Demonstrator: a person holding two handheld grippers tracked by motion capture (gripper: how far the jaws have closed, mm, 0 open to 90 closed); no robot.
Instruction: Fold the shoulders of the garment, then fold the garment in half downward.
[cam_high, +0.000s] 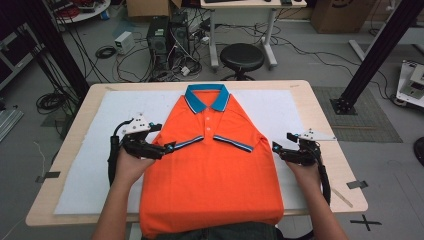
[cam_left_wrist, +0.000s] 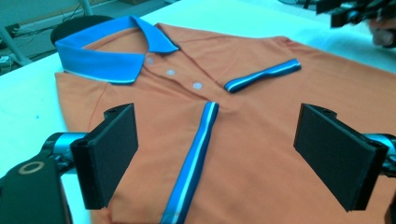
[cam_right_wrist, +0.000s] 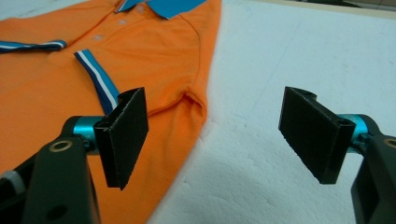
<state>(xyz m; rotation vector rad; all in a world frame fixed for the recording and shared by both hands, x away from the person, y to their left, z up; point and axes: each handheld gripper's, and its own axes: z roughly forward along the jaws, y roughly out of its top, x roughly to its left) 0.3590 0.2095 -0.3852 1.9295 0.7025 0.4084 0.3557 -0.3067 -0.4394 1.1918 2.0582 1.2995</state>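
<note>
Where sleeves fold inward: orange polo shirt (cam_high: 212, 165), blue collar (cam_high: 207, 97).

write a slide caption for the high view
Orange polo shirt with both sleeves folded in, flanked by open left gripper and right gripper.

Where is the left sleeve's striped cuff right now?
In the high view the left sleeve's striped cuff lies folded across the orange polo shirt, just below the button placket, beside the open left gripper; nothing is between that gripper's jaws.
</note>
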